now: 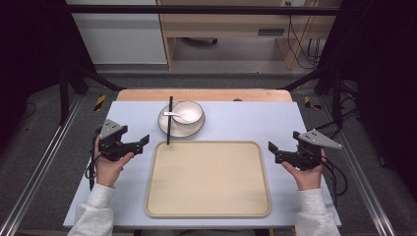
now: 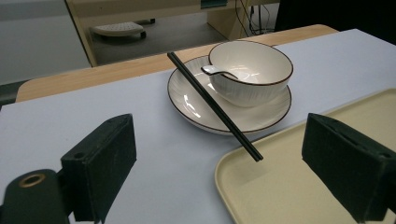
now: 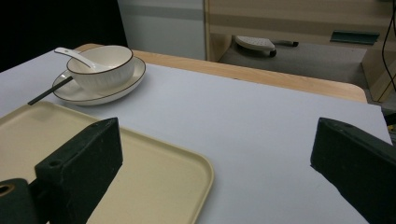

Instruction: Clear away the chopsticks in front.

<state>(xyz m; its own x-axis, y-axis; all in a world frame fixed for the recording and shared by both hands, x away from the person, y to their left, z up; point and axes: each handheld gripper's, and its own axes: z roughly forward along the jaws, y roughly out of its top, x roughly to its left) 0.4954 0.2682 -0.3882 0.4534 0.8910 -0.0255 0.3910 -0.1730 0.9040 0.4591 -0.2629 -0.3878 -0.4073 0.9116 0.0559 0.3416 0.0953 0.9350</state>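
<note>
A white, dark-rimmed bowl (image 2: 250, 70) with a spoon (image 2: 218, 71) sat on a matching plate (image 2: 196, 102), black chopsticks (image 2: 212, 105) leaning across; left gripper (image 1: 140, 143) and right gripper (image 1: 274, 152) gaped wide, empty.

Dishes on the pale blue table (image 1: 246, 120), ahead of your left gripper (image 1: 145, 142).
White bowl (image 1: 189, 111) sits on a white plate (image 1: 164, 126), just ahead and to the right of that gripper. White spoon (image 1: 173, 114) lies in the bowl, handle over the rim on the left gripper's side. Black chopsticks (image 1: 169, 123) lean across the plate's rim beside the bowl. All well apart from your right gripper (image 1: 271, 150). Wooden furniture (image 1: 221, 24) stands far beyond both.
</note>
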